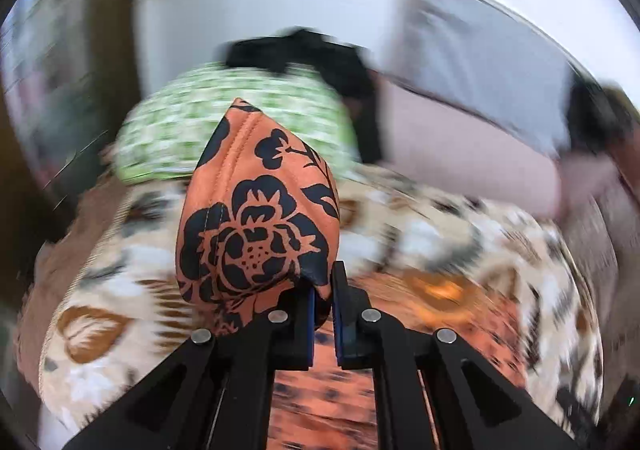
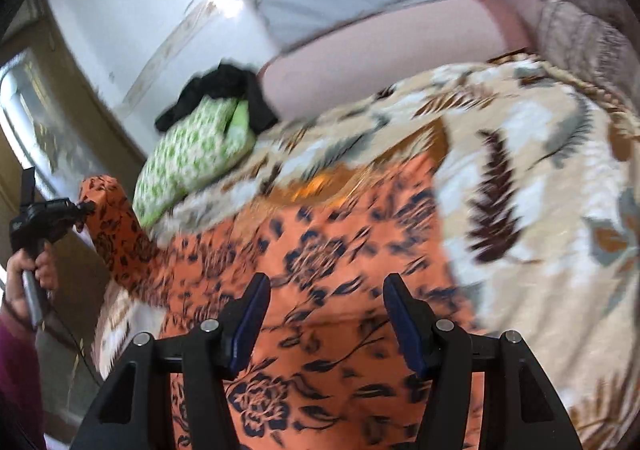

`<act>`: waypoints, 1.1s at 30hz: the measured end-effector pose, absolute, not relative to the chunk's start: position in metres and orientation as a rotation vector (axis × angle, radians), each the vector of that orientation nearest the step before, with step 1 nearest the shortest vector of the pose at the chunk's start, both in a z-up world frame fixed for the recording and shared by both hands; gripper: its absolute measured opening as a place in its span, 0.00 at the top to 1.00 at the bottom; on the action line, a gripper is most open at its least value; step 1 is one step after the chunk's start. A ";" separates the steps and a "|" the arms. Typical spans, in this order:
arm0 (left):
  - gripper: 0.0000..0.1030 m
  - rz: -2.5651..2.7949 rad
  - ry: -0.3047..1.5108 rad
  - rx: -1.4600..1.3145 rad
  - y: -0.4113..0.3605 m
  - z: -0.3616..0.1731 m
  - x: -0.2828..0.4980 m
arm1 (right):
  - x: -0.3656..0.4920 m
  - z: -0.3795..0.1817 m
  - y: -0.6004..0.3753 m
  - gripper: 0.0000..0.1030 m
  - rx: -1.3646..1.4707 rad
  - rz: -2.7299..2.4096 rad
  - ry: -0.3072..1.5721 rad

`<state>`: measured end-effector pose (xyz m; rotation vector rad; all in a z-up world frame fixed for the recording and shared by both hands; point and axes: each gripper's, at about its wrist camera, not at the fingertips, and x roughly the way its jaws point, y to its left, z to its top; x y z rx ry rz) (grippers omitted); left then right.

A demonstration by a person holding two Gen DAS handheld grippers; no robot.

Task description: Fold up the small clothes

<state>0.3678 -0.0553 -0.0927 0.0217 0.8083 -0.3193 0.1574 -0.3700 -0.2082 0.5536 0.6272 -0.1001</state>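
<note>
Bare floral bedspread (image 2: 540, 170) lies free right of the orange garment (image 2: 320, 250); a green-patterned bundle (image 2: 192, 154) blocks its far-left corner.

white wall (image 2: 120, 2) behind a floral-covered bed (image 2: 540, 154).

My left tongs (image 1: 323, 306) are pressed shut on a corner of the orange cloth (image 1: 256, 218), lifted up. My right tongs (image 2: 326, 314) stand apart, empty, pointing down. My left hand (image 2: 34, 274) grips the handle.

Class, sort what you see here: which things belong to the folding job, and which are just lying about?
In the job:
- orange floral garment
- left gripper, shut on its corner
- right gripper, open above it

Lying about:
- green patterned cloth
- black garment
- floral bedspread
</note>
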 end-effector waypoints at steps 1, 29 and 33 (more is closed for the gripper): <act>0.93 -0.364 0.823 0.056 -0.088 -0.096 0.357 | 0.151 -0.205 -0.380 0.39 0.569 -0.113 0.601; 0.35 -0.050 0.990 -0.048 -0.019 -0.253 0.353 | 0.210 -0.253 -0.434 0.29 0.834 -0.059 0.739; 0.33 -0.040 1.077 -0.013 -0.020 -0.289 0.362 | 0.256 -0.263 -0.428 0.29 0.721 -0.132 0.844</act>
